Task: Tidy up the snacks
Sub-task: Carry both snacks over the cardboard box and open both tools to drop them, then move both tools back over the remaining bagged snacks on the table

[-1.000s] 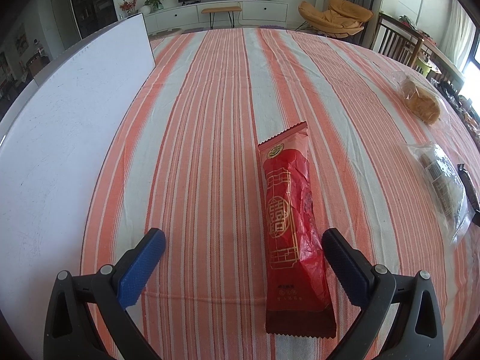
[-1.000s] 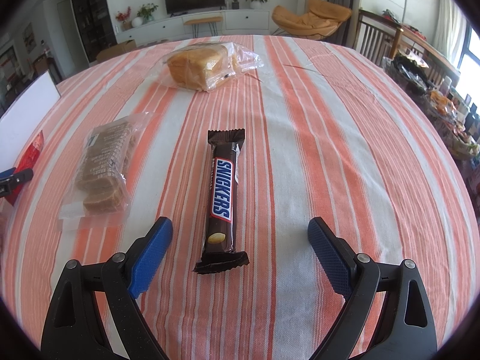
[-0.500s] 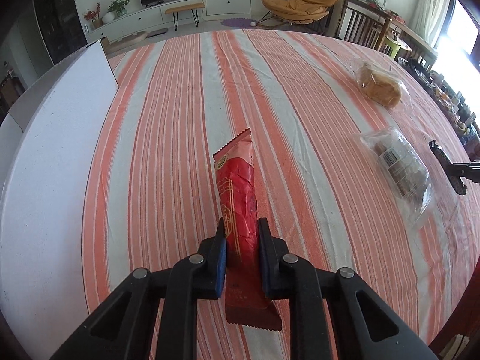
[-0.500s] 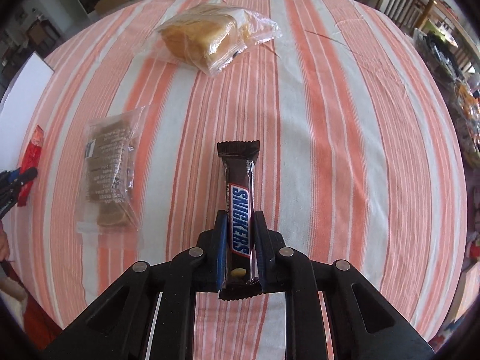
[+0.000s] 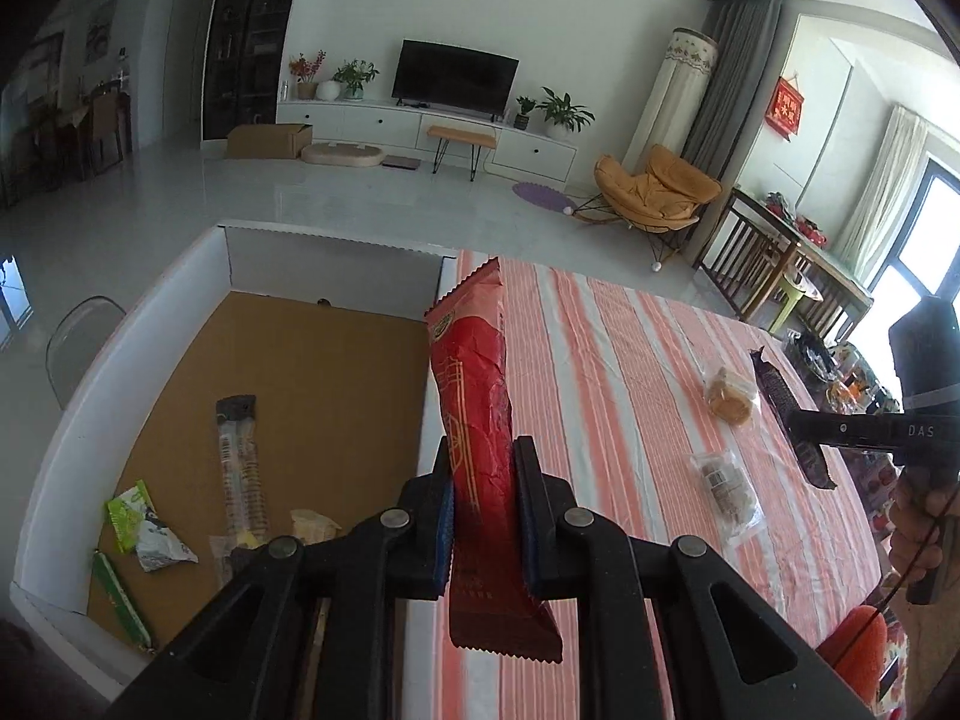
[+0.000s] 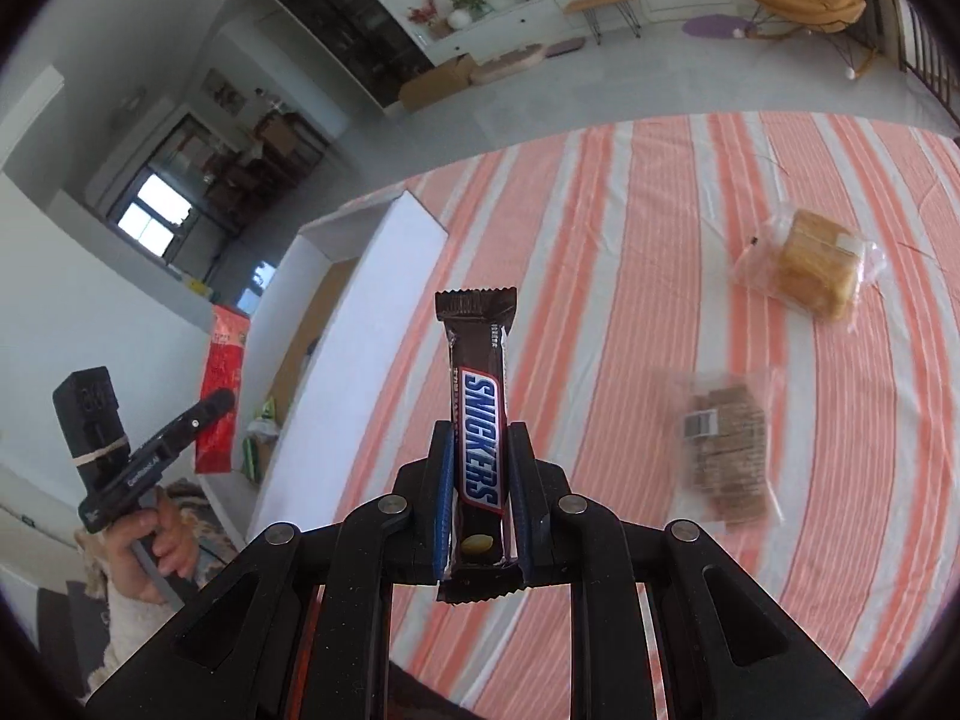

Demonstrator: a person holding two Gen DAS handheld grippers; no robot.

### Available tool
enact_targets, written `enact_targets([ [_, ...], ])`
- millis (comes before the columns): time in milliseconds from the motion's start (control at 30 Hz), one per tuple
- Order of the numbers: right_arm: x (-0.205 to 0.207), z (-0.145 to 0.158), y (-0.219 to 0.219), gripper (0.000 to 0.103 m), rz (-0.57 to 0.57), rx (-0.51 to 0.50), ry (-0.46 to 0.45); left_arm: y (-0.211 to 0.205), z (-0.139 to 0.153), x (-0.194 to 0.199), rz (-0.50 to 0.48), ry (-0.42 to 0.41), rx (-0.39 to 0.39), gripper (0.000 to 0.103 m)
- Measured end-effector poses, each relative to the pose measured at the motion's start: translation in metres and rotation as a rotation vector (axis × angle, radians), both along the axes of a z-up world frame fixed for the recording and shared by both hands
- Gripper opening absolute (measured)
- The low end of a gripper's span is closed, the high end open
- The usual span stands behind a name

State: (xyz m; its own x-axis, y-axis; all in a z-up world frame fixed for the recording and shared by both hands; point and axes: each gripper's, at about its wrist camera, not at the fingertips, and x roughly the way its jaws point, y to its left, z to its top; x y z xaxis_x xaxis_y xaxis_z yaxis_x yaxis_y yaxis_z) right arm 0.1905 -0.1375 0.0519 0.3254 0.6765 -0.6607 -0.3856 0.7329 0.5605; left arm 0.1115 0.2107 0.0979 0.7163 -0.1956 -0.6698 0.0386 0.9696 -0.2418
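Left wrist view: my left gripper (image 5: 483, 516) clamps the red snack packet (image 5: 477, 420), raised beside the white box (image 5: 144, 312) so it can go in with the snacks already there; the box's near corner is cut off.

Right wrist view: my right gripper (image 6: 477, 507) pinches the Snickers bar (image 6: 478, 420) above the striped tablecloth (image 6: 600, 228), headed boxward, I judge. The bagged biscuits (image 6: 729, 450) are blurred.

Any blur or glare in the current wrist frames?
Right wrist: the striped tablecloth and brown cracker pack smear with motion blur, the held Snickers bar stays sharp. Left wrist: mostly sharp, window blown out at right. Both show fisheye bending.
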Motion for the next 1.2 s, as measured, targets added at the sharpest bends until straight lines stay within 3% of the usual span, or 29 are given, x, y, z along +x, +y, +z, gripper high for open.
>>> enact_targets([
  [133, 0.003, 0.015, 0.127, 0.018, 0.148, 0.023, -0.042, 0.078, -0.017, -0.004, 0.168, 0.055, 0.064, 0.017],
  [233, -0.002, 0.01, 0.198, 0.018, 0.223, 0.013, -0.079, 0.119, -0.044, -0.012, 0.27, 0.109, 0.109, 0.021],
  [300, -0.005, 0.003, 0.228, 0.025, 0.245, 0.008, -0.095, 0.136, -0.067, -0.016, 0.328, 0.153, 0.145, 0.039],
  [333, -0.006, 0.001, 0.235, 0.031, 0.246, 0.004, -0.102, 0.142, -0.075, -0.019, 0.353, 0.169, 0.152, 0.056],
  [367, -0.008, 0.0, 0.236, 0.048, 0.242, 0.006, -0.112, 0.144, -0.082, -0.022, 0.373, 0.174, 0.153, 0.063],
  [400, -0.009, -0.001, 0.231, 0.052, 0.233, 0.006, -0.129, 0.143, -0.086, -0.026, 0.381, 0.168, 0.147, 0.064],
  [533, -0.009, 0.0, 0.181, 0.057, 0.167, -0.083, -0.254, 0.126, -0.08, -0.039, 0.354, 0.11, 0.134, 0.07],
  [667, 0.0, -0.015, 0.09, 0.07, -0.013, -0.284, -0.404, 0.071, -0.055, -0.043, 0.248, 0.025, 0.104, 0.078],
  [800, 0.009, -0.059, -0.024, 0.073, -0.217, -0.447, -0.356, -0.009, -0.036, -0.04, 0.06, -0.035, 0.07, 0.083],
  [867, 0.006, -0.083, -0.085, 0.073, -0.328, -0.515, -0.298, -0.053, -0.036, -0.036, -0.036, -0.046, 0.059, 0.093],
  [967, -0.011, -0.112, -0.163, 0.073, -0.472, -0.607, -0.249, -0.119, -0.054, -0.024, -0.156, -0.015, 0.043, 0.097],
  [1033, -0.028, -0.13, -0.202, 0.073, -0.547, -0.651, -0.224, -0.16, -0.082, -0.011, -0.195, 0.036, 0.061, 0.097],
  [1200, -0.056, -0.161, -0.248, 0.073, -0.631, -0.658, -0.167, -0.233, -0.155, 0.023, -0.229, 0.174, 0.121, 0.096],
])
